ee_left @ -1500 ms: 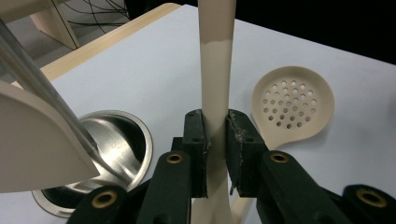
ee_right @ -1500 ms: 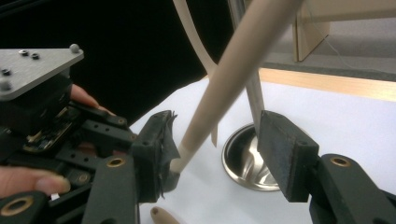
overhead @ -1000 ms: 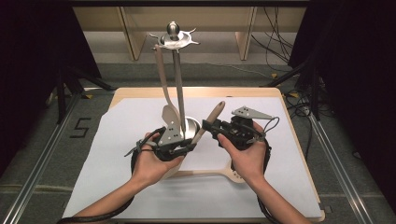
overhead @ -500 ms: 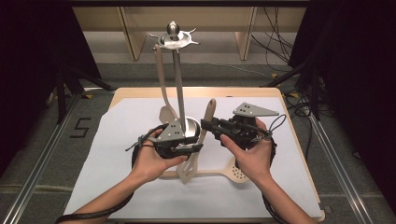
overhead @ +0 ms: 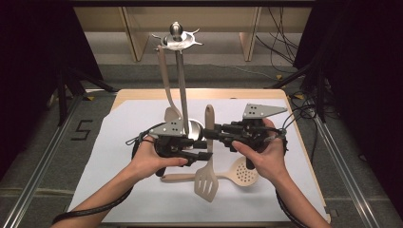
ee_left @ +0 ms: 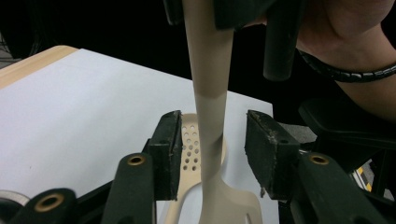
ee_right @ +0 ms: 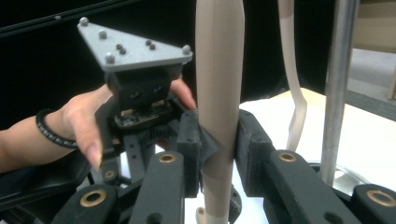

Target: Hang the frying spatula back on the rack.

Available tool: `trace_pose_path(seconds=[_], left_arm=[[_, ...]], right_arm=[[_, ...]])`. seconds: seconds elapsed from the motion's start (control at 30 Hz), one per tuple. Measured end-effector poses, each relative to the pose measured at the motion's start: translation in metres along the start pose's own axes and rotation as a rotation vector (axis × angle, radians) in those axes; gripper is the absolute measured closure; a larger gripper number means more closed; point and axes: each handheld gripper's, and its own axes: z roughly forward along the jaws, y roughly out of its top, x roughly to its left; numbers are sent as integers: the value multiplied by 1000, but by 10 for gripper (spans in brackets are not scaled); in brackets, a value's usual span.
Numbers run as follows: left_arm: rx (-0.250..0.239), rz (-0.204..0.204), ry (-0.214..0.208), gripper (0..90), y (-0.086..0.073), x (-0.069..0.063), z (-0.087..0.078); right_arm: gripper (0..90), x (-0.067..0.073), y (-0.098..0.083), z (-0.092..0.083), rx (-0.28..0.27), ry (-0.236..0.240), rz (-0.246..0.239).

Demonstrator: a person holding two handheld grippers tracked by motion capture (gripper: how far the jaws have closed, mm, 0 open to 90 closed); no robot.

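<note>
A beige slotted spatula (overhead: pixel 207 176) hangs upright over the white sheet, blade down. My right gripper (overhead: pixel 211 134) is shut on its handle (ee_right: pixel 218 93); its jaws have just been closing and both pads press the handle. My left gripper (overhead: pixel 207 156) reaches in lower on the same handle (ee_left: pixel 210 93). Its jaws have just been opening, and a gap shows on each side of the handle, so it is open. A beige perforated skimmer (overhead: pixel 244 175) lies flat on the sheet below, also seen behind the left jaws as the skimmer (ee_left: pixel 189 149).
A metal utensil stand (overhead: pixel 180 95) rises at the table's middle, with a hook ring on top and a beige utensil (overhead: pixel 166 80) hanging from it. Its pole (ee_right: pixel 338 93) stands close to the right of my right gripper. White paper (overhead: pixel 119 161) covers the wooden table.
The spatula has swung from tilted to upright. The right gripper closed on its handle and the left gripper's jaws spread off it. Both hands stayed in about the same place.
</note>
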Motion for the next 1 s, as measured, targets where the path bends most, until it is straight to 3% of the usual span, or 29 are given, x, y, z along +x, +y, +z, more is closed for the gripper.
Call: trace_pose_path(seconds=[0.07,0.1,0.33,0.43,0.53,0.67,0.7,0.73,0.8,0.83,1.0], left_arm=[[-13,-14,-11,592,0,1,0],[-20,-47,-10,612,0,0,0],[-48,-47,-47,660,-1,2,1],[-51,-10,-62,689,-1,3,2],[-60,-34,-40,743,-2,2,0],[-67,-30,-61,764,-1,3,-3],[-68,-42,-57,765,0,2,-3],[-61,-64,-35,766,1,0,-4],[-40,-28,-4,768,4,0,-6],[-39,-32,16,769,4,0,-6],[-20,-60,142,771,7,2,-12]], right_arm=[[748,-2,-1,0,-13,20,-17],[748,-2,-1,0,-12,24,-16],[747,-2,0,1,-22,44,-18],[747,0,1,3,-23,53,-20],[747,1,3,4,-27,57,-21],[747,0,4,4,-35,79,-7],[746,0,4,5,-42,82,-23],[746,0,4,4,-41,78,-26],[734,2,4,4,-46,65,-9],[709,1,4,3,-59,65,-10],[626,0,3,-5,-76,-18,-21]])
